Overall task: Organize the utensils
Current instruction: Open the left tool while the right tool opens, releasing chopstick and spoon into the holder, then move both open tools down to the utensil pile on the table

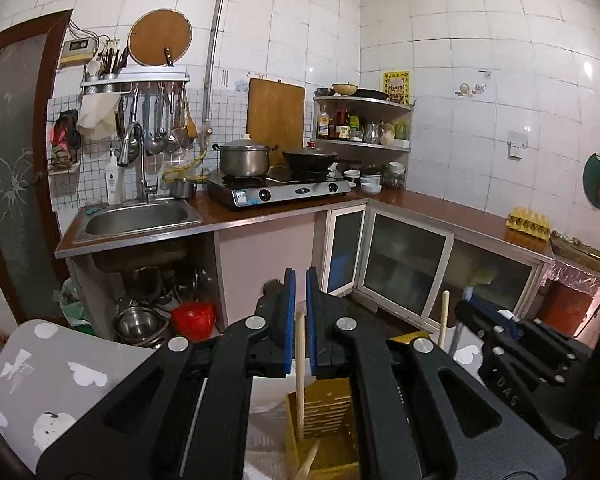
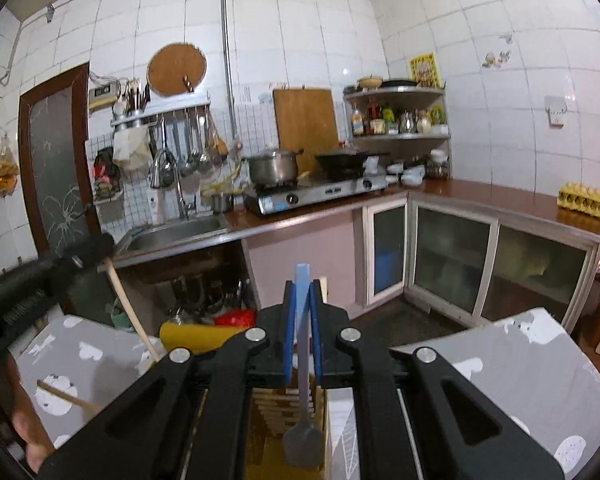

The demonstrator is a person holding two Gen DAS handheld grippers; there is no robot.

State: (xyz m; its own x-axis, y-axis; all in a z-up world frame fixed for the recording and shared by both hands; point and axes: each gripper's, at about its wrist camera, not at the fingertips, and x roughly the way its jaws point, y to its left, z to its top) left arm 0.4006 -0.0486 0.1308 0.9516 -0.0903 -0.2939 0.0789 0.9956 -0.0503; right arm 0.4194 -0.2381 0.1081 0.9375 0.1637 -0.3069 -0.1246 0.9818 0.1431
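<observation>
Two grippers: left gripper [image 1: 300, 292] stands slightly parted around a wooden stick [image 1: 300, 376], right gripper [image 2: 302, 300] clamps a blue spatula [image 2: 302, 360]; we judge either may miss the yellow holder [image 1: 324, 432].

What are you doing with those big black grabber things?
I'm tidying utensils into a yellow slotted holder. The left gripper has its jaws around a wooden stick that stands in the holder. The right gripper is pinching a blue-handled spatula, its grey blade hanging down over the holder. Another wooden stick lies on the grey tablecloth.
</observation>
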